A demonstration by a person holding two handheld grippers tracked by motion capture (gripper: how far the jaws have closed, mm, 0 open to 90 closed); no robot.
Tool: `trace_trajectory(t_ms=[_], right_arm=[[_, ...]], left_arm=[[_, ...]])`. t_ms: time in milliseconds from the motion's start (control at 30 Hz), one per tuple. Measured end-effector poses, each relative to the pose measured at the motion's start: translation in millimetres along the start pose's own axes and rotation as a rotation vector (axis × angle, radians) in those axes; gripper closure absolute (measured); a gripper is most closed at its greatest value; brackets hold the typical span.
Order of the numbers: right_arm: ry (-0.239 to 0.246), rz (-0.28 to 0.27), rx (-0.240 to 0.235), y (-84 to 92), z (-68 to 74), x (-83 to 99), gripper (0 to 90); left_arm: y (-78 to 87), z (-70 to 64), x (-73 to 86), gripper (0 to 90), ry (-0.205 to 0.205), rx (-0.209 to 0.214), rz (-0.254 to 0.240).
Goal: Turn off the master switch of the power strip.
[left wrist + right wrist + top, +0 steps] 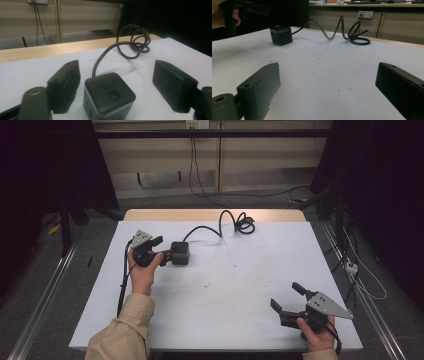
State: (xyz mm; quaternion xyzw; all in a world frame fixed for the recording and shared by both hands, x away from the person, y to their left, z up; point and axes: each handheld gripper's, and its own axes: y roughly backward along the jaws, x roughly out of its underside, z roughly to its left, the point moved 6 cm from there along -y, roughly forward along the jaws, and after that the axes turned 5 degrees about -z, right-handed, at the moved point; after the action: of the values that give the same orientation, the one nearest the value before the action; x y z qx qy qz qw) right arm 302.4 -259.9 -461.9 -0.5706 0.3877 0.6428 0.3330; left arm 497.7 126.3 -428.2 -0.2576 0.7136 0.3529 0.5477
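A dark cube-shaped power block with a button on top sits at the far left of the white table. Its black cable loops away toward the far edge. My left gripper reaches it from the left, with the cube between its jaws. The jaw on the left of the left gripper view is close beside it, while a gap shows at the other, so the gripper is open. My right gripper rests near the front right corner, open, with bare table between its jaws. The cube lies far ahead of it.
The coiled cable lies near the wooden strip along the table's far edge. Small dark specks mark the table's middle. Metal rails run along the floor on both sides, and wall cables hang behind.
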Motion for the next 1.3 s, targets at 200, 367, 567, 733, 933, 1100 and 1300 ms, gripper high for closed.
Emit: trace_trajectory(t_ms=[200, 367, 567, 733, 933, 1100, 1300], right_arm=[[0.0, 0.001, 0.0, 0.0, -0.1, 0.1, 5.3], [-0.001, 0.001, 0.0, 0.1, -0.3, 0.2, 5.3], [-0.002, 0.001, 0.0, 0.3, -0.7, 0.4, 5.3], [-0.004, 0.0, 0.0, 0.4, -0.9, 0.3, 5.3], [-0.003, 0.002, 0.0, 0.5, -1.1, 0.3, 5.4], [-0.004, -0.001, 0.001, 0.7, -1.4, 0.2, 5.5], [-0.003, -0.001, 0.001, 0.7, -1.6, 0.1, 5.5]], left_arm=[[-3.8, -0.9, 1.0, 31.6, -0.011, 0.007, 0.018], [-7.0, -1.3, 0.9, 37.6, -0.016, 0.016, 0.027], [-10.6, -1.7, 1.4, 43.5, 0.0, 0.02, 0.034], [-12.6, -0.7, 4.5, 46.7, 0.0, 0.016, 0.049], [-13.8, 0.8, 5.3, 49.9, 0.01, 0.016, 0.05], [-14.6, 2.8, 6.4, 53.9, 0.031, 0.015, 0.052], [-15.7, 3.1, 8.0, 55.7, 0.021, 0.007, 0.062]])
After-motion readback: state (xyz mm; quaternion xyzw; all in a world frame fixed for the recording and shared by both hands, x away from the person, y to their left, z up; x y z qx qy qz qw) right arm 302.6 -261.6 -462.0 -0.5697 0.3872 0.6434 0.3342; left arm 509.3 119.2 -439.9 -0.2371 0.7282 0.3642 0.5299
